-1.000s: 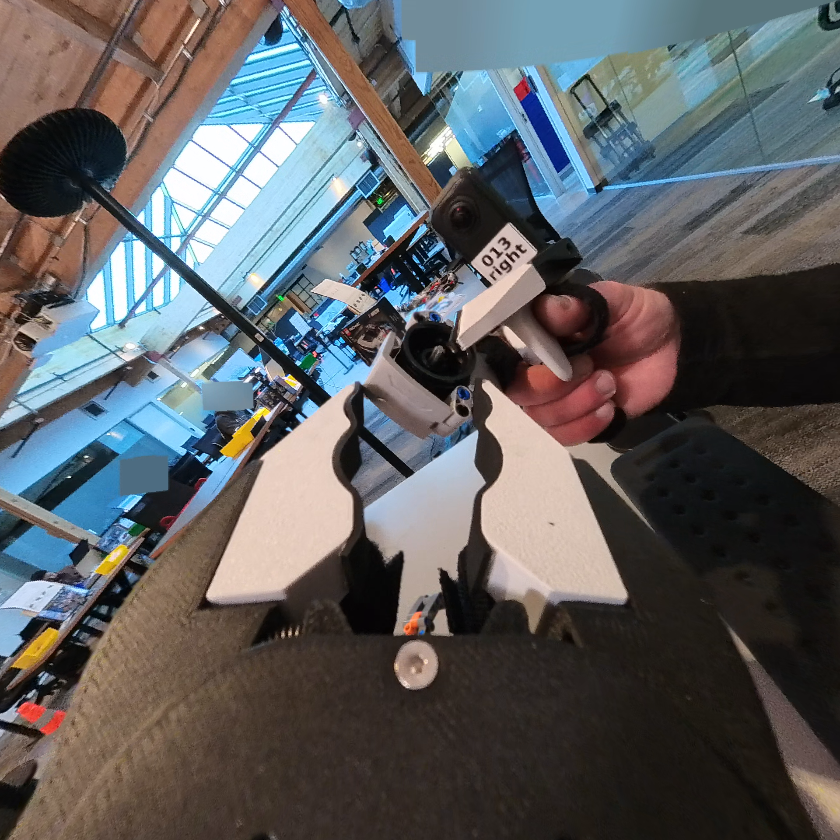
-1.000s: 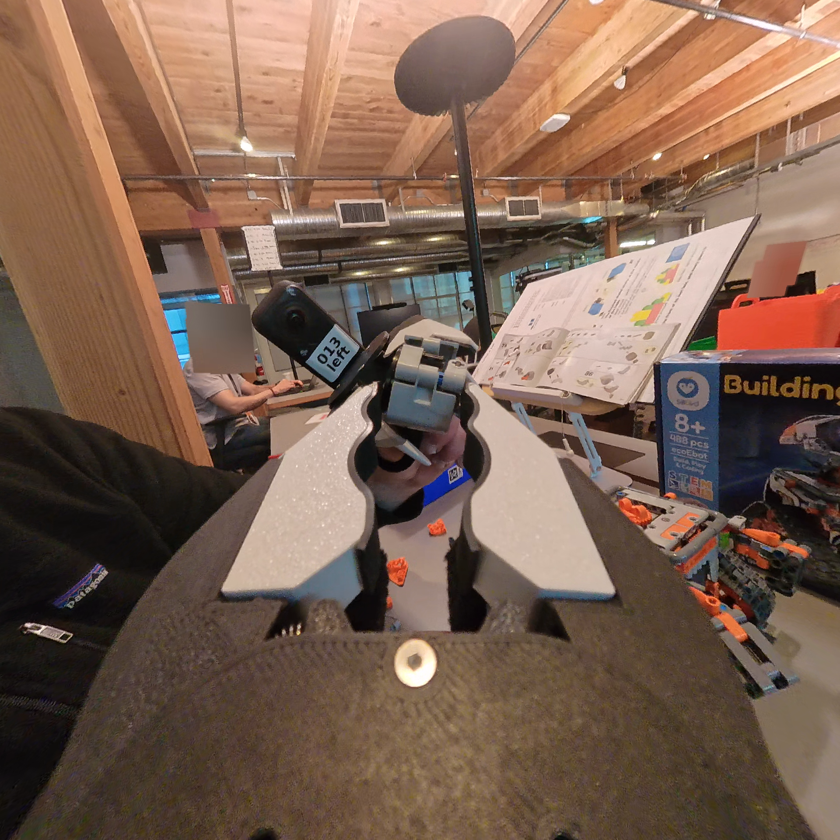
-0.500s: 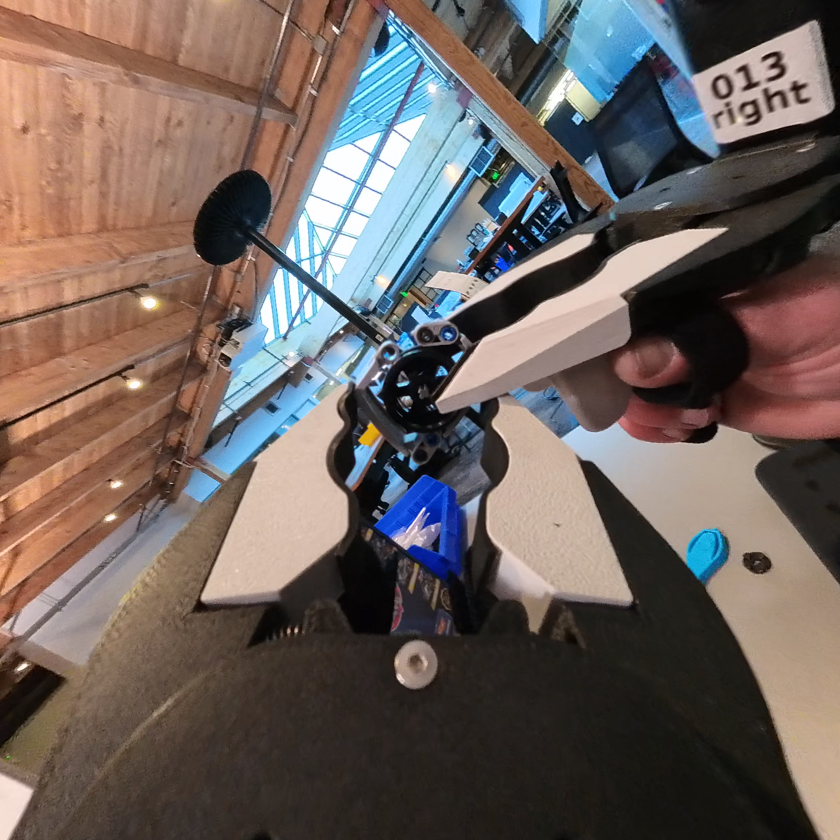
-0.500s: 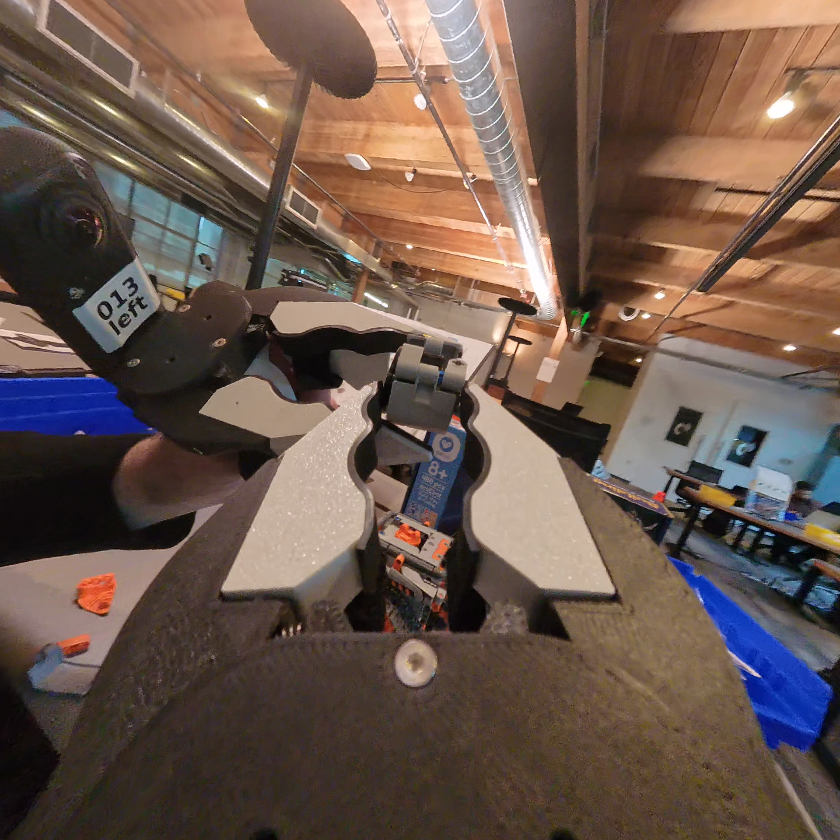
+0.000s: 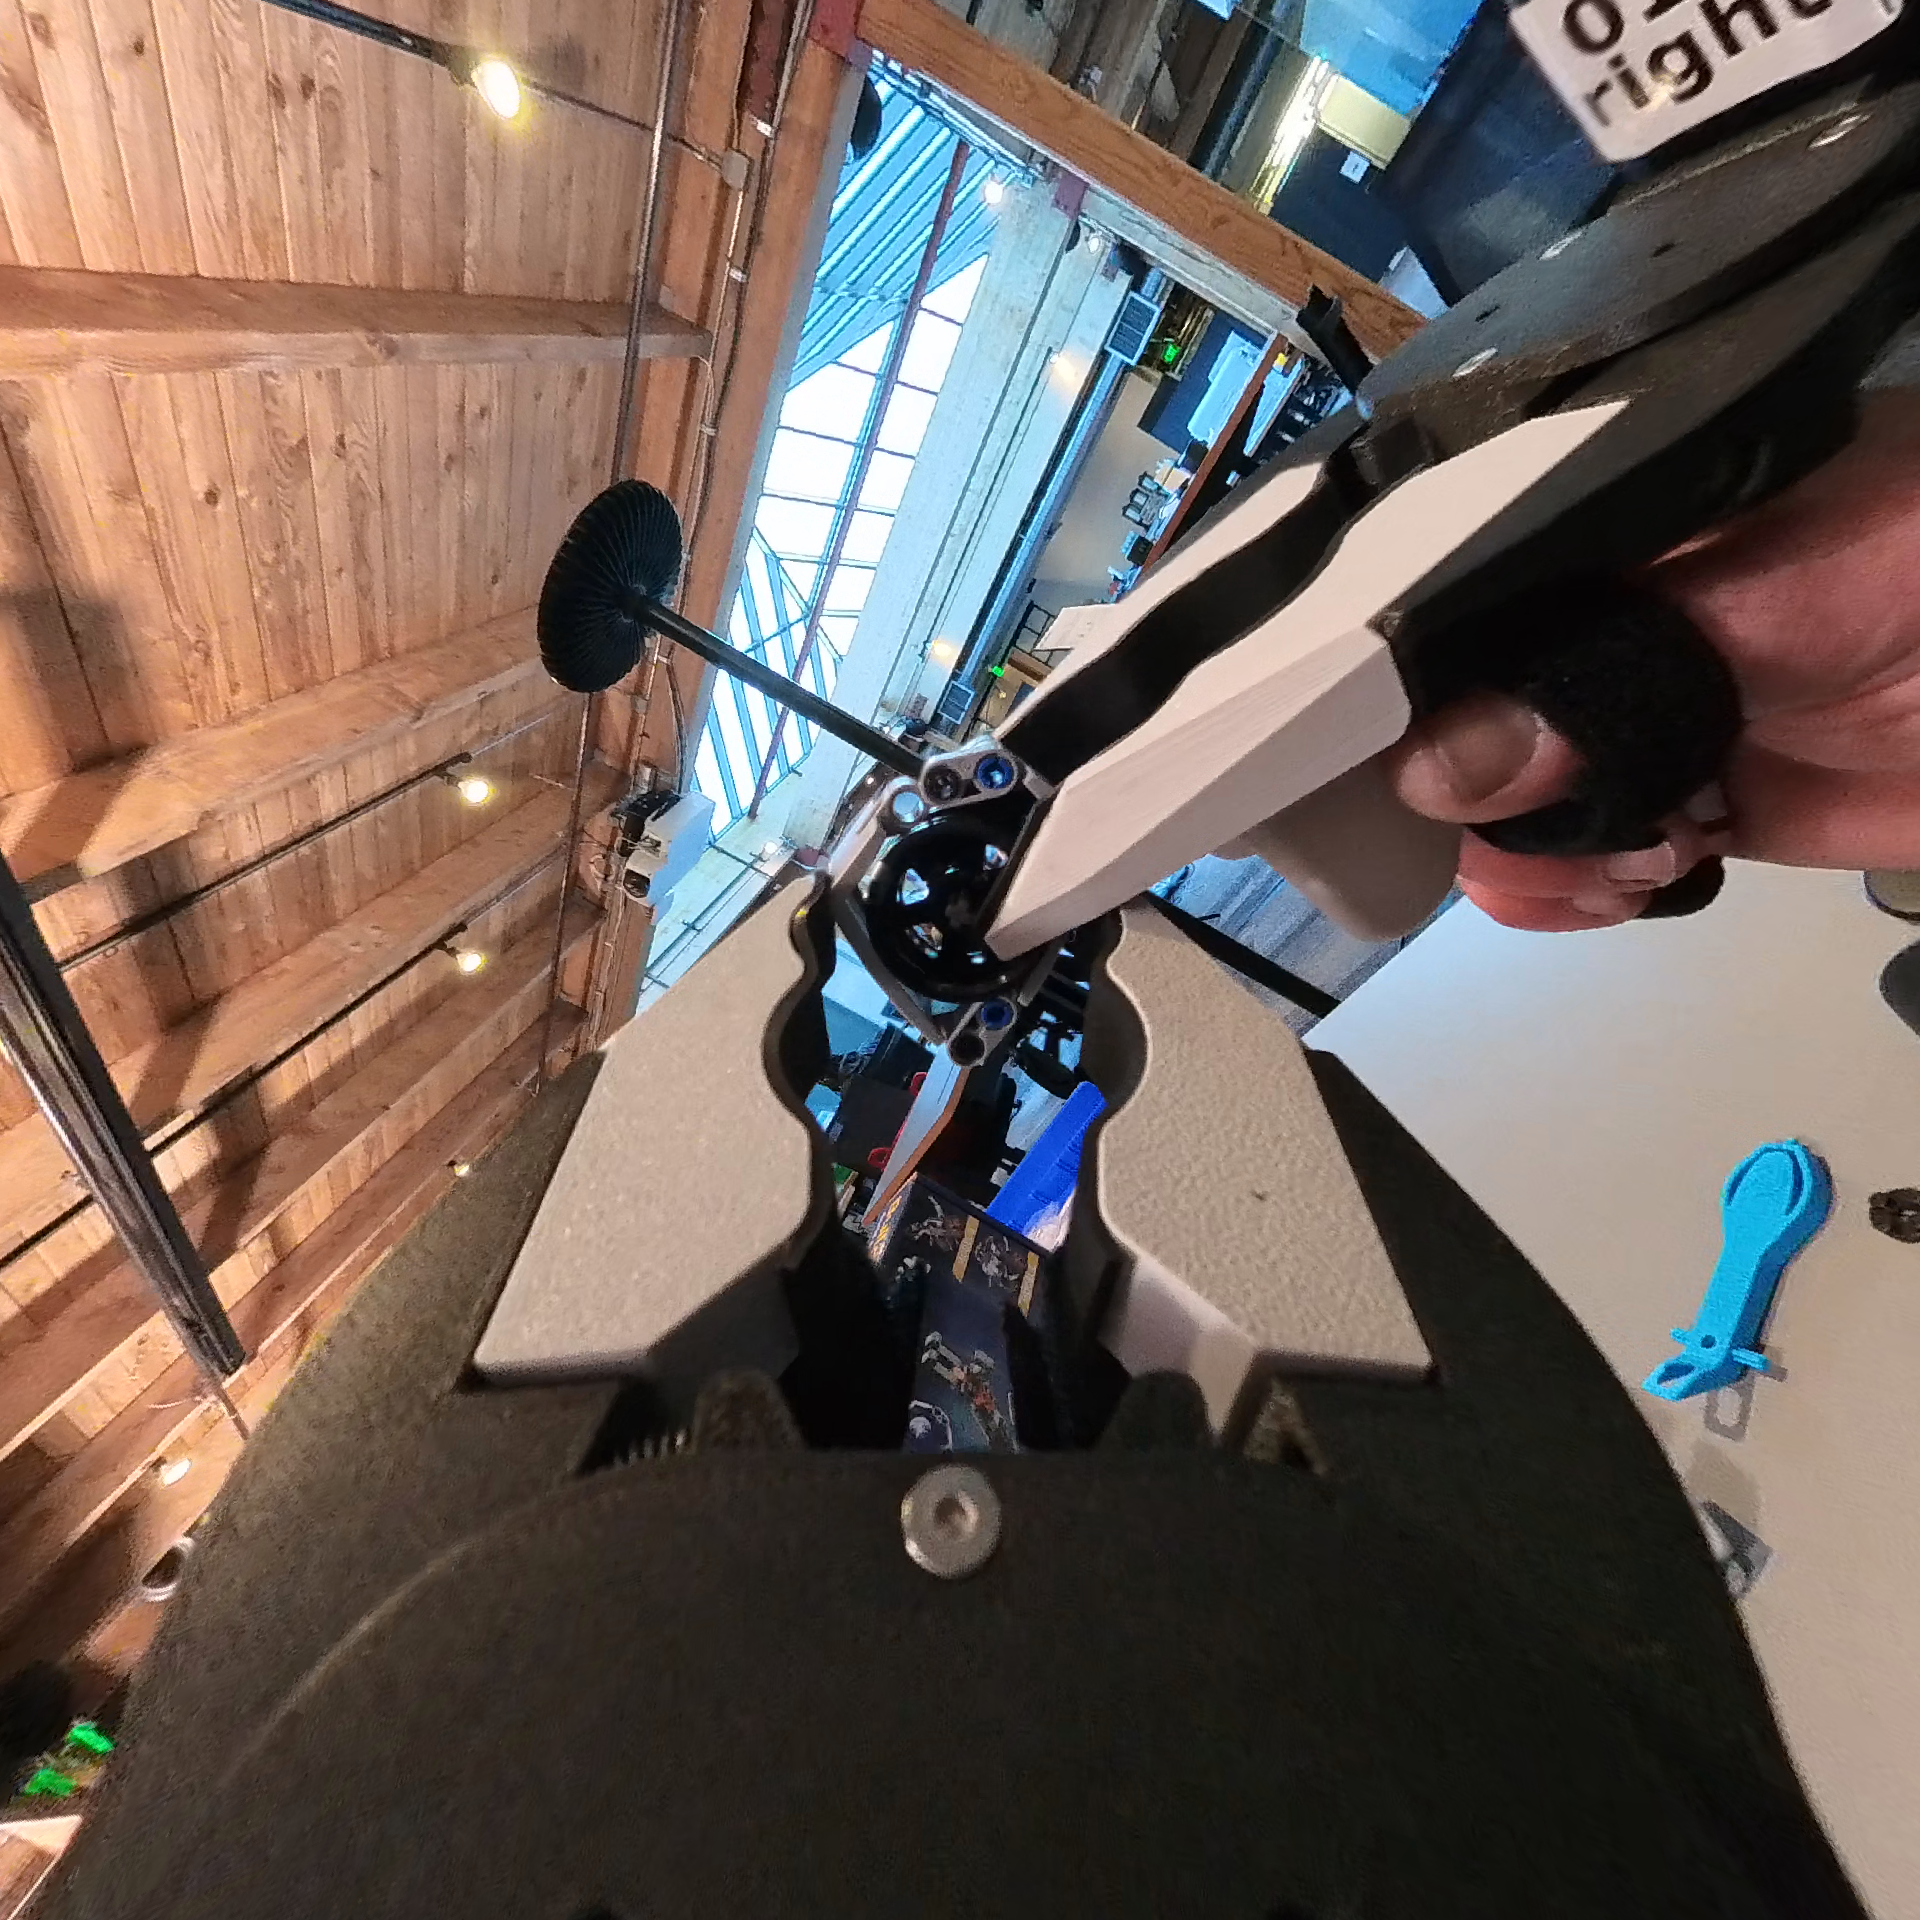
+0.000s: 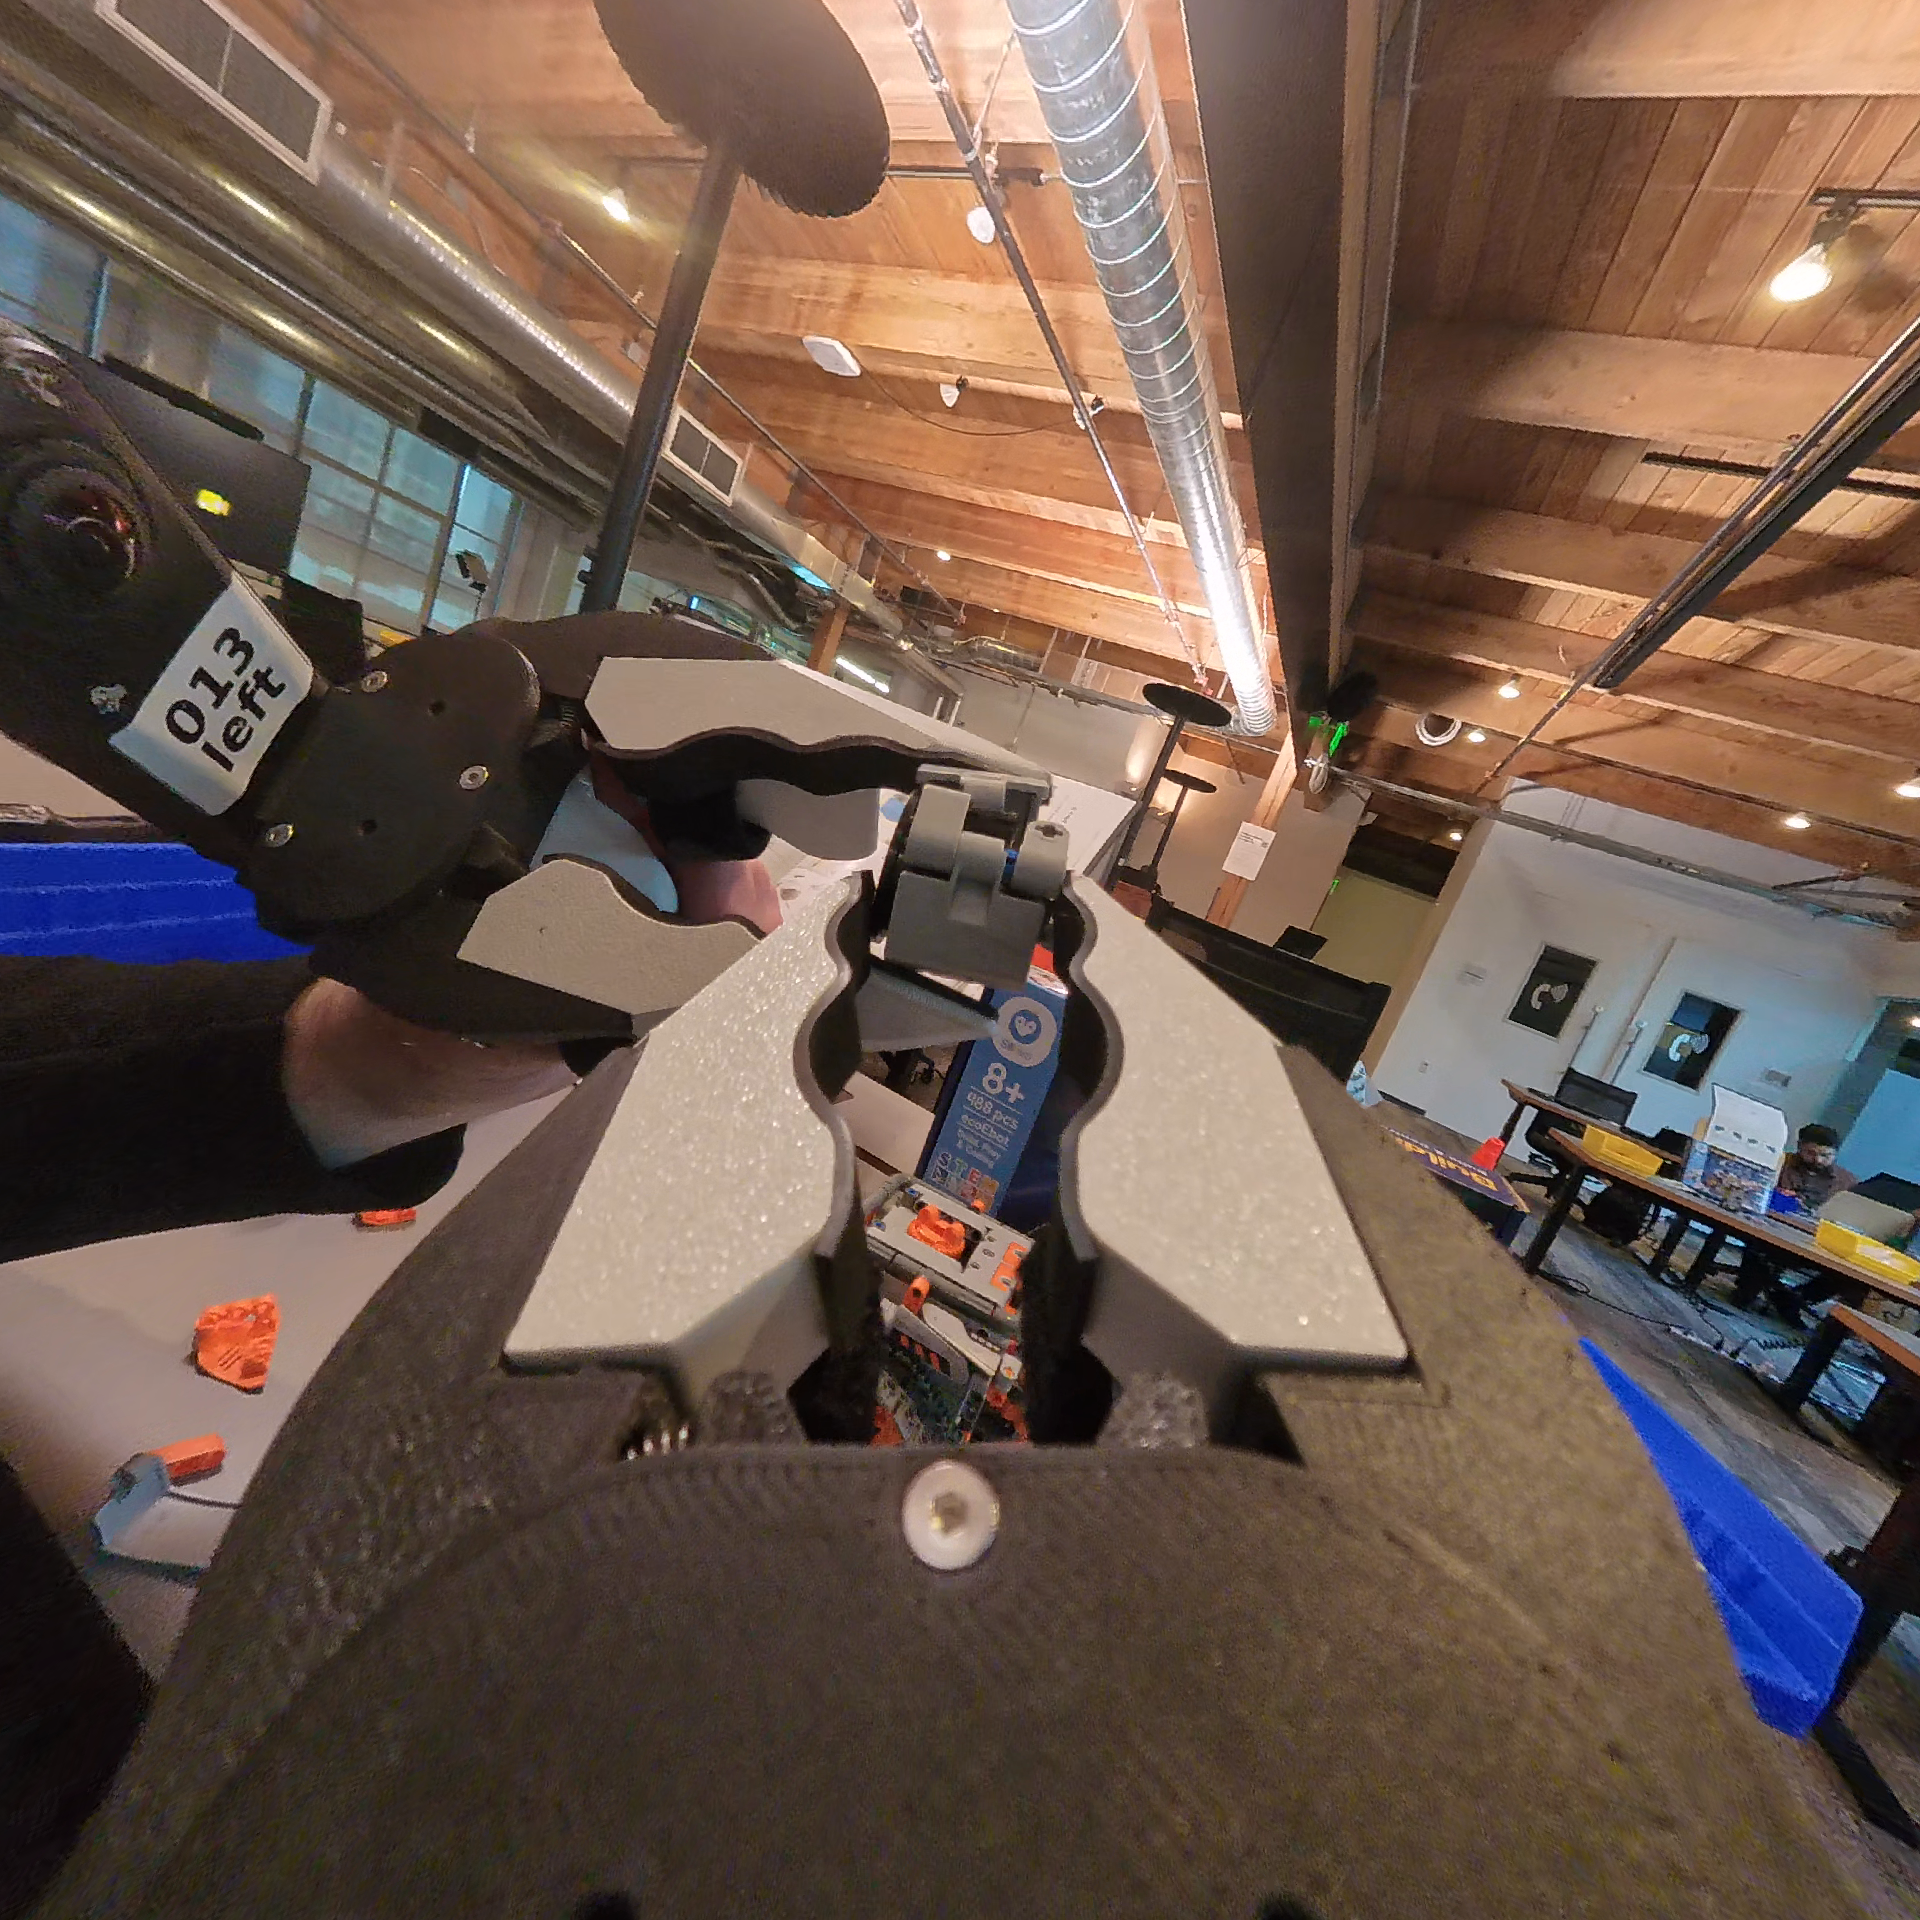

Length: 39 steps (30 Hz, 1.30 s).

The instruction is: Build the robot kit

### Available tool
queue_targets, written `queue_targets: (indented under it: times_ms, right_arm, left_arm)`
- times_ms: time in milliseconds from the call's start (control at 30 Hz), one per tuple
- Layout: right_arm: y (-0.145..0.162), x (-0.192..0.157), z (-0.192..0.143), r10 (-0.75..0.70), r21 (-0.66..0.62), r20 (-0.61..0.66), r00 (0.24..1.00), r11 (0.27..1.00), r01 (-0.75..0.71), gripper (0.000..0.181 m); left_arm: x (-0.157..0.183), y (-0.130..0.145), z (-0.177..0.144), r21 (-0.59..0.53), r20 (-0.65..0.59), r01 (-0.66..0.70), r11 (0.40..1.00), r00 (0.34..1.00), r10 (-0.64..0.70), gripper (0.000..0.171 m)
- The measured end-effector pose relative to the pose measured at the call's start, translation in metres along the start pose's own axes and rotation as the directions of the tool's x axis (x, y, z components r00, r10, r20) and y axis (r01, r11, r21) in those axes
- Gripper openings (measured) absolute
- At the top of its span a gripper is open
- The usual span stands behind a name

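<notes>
Two tools are meeting on one grey-and-black wheel assembly (image 6: 971, 888): the right tool (image 6: 961, 914) is clenching it, while the left tool (image 5: 961, 925) is standing spread around it. Since half a second ago, both are sitting closer. At 3 o'clock one blue piece (image 5: 1740, 1262) is lying on the counter (image 5: 1558, 1091).

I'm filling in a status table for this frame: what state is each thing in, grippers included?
right gripper: shut on the grey block assembly.
grey block assembly: held in the air, clamped at the right fingertips.
left gripper: open, fingers apart by the assembly.
blue tool: lying flat on the white table.
blue box: standing upright.
</notes>
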State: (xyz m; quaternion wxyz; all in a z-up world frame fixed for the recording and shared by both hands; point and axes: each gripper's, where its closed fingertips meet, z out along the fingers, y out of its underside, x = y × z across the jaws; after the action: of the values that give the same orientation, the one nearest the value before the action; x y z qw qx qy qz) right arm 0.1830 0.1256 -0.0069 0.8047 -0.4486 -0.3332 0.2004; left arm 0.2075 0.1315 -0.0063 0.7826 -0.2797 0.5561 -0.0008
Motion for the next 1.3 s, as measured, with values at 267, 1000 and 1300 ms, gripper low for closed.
queue_targets:
  times_ms: [267, 1000, 1300]
  right_arm:
    - [0.000, -0.002, 0.000, -0.064, -0.030, -0.009, 0.998, 0.997, 0.064, 0.032]
    - [-0.005, 0.023, -0.005, 0.627, -0.026, 0.421, 0.655, 0.731, -0.682, 0.031]
    - [0.001, 0.010, 0.002, 0.652, -0.107, 0.475, 0.591, 0.709, -0.697, 0.031]
  left_arm:
    - [0.002, 0.000, -0.001, 0.007, -0.031, -0.002, 1.000, 1.000, 0.002, 0.045]
    - [-0.003, 0.009, -0.009, -0.025, -0.320, 0.401, 0.916, 0.865, -0.387, 0.051]
    - [-0.013, 0.010, -0.023, -0.067, -0.435, 0.549, 0.833, 0.735, -0.520, 0.047]
